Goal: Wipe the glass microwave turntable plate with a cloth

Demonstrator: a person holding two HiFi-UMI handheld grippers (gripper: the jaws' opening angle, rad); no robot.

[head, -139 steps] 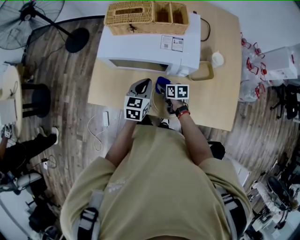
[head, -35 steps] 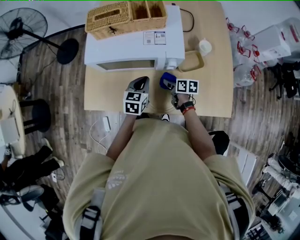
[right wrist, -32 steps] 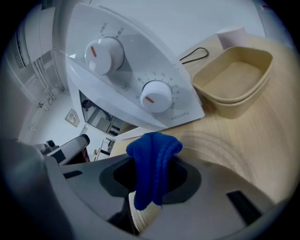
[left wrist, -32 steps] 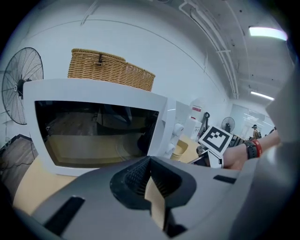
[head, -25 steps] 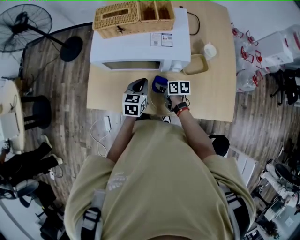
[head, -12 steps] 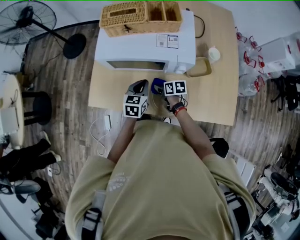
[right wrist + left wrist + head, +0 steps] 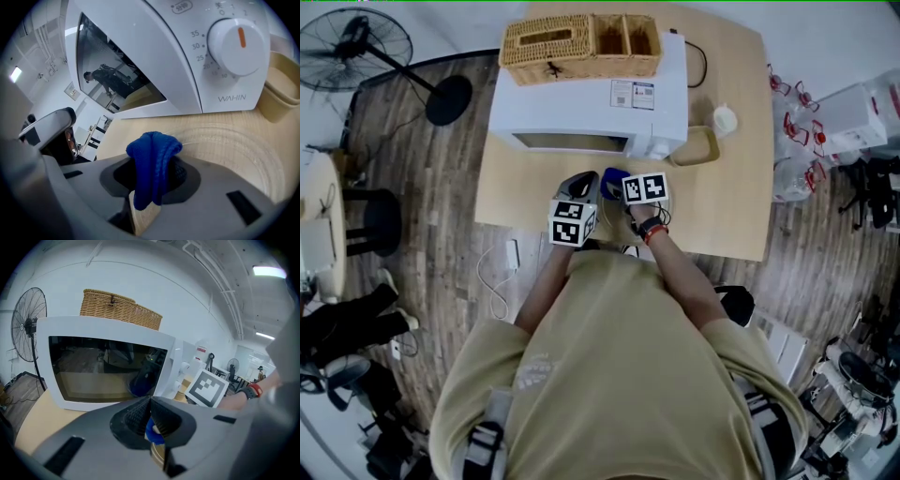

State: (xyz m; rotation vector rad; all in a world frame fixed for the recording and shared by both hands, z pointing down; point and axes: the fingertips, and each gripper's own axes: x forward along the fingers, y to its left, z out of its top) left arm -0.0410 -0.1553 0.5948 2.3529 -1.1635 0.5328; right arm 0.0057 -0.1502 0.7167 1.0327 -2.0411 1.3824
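Observation:
The glass turntable plate (image 7: pixel 234 145) lies flat on the wooden table (image 7: pixel 722 206) in front of the white microwave (image 7: pixel 591 108). My right gripper (image 7: pixel 152 171) is shut on a folded blue cloth (image 7: pixel 152 159), held just above the plate's near left rim. In the head view the cloth (image 7: pixel 614 177) shows between the two grippers. My left gripper (image 7: pixel 151 418) points at the microwave door with its pads pressed together. Whether the pads pinch the plate's rim is hidden. In the head view it (image 7: pixel 586 181) sits close beside the right gripper (image 7: pixel 621 185).
A wicker basket (image 7: pixel 581 37) sits on top of the microwave. A beige tray (image 7: pixel 698 145) and a white cup (image 7: pixel 725 119) stand right of the microwave, near its timer dial (image 7: pixel 236 42). A floor fan (image 7: pixel 356 47) stands off the table's left.
Over the last second and a half my right gripper has carried the blue cloth leftward, closer to the left gripper. The left gripper has stayed put.

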